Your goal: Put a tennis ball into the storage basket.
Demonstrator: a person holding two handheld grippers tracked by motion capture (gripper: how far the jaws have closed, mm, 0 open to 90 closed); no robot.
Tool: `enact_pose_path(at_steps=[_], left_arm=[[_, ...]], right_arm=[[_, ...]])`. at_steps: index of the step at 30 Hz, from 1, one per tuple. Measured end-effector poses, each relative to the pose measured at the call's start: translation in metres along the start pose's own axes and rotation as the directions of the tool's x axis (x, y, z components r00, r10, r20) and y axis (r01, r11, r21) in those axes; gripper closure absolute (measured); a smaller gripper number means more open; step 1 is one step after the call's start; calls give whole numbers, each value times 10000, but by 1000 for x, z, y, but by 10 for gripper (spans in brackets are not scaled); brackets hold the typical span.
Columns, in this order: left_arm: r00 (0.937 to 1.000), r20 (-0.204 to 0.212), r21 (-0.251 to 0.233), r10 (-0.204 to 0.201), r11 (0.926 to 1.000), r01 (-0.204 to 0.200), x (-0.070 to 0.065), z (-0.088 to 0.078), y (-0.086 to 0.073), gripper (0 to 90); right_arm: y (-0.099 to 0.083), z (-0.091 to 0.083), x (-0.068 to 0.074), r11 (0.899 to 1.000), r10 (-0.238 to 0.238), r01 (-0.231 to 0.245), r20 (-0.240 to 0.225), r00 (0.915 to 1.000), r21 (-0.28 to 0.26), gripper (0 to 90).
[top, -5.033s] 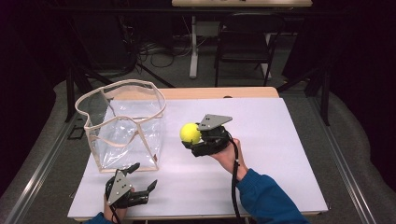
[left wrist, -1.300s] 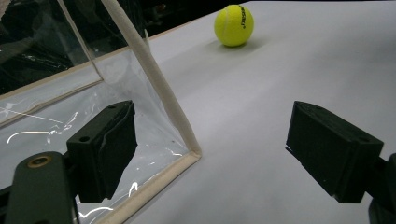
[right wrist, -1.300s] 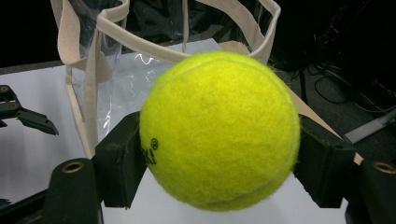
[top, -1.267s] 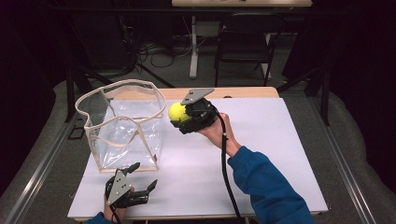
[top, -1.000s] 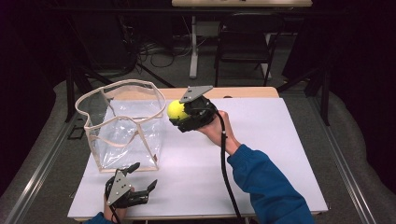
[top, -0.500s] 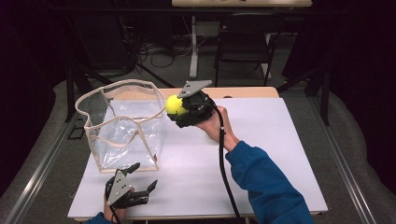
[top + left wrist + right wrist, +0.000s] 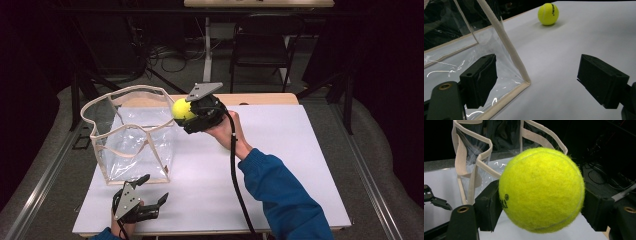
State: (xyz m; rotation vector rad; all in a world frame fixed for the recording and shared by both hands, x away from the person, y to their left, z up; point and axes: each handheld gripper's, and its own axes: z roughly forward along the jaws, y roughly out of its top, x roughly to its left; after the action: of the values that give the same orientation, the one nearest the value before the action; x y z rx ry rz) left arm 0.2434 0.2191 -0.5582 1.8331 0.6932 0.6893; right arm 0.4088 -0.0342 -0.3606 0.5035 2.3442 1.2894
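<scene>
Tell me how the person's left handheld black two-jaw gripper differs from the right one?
The left gripper has its jaws wide apart with nothing between them; the right gripper is shut on a fuzzy yellow tennis ball. The left one sits low near the front edge of the white table; the right one is raised beside the rim of the clear plastic bag. Both have black jaws and a grey three-cornered plate on top.

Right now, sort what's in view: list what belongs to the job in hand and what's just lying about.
In the job:
- tennis ball, clamped in the right hand-held gripper
- clear bag with beige trim, open at the top
- white table

Lying about:
- left hand-held gripper, open, holding nothing
- chair behind the table
- floor cables
</scene>
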Motion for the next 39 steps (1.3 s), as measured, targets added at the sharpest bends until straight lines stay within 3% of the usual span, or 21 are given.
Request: enact_pose_path(at_steps=[27, 39], left_arm=[[10000, -21, -10, 19, 10000, -19, 1, -1, 0, 159], [10000, -37, -17, -28, 10000, 28, 1, -1, 0, 159]], right_arm=[[16, 3, -3, 9984, 134, -124, 180, 9997, -552, 260], [21, 12, -2, 9984, 67, -55, 216, 9997, -570, 261]])
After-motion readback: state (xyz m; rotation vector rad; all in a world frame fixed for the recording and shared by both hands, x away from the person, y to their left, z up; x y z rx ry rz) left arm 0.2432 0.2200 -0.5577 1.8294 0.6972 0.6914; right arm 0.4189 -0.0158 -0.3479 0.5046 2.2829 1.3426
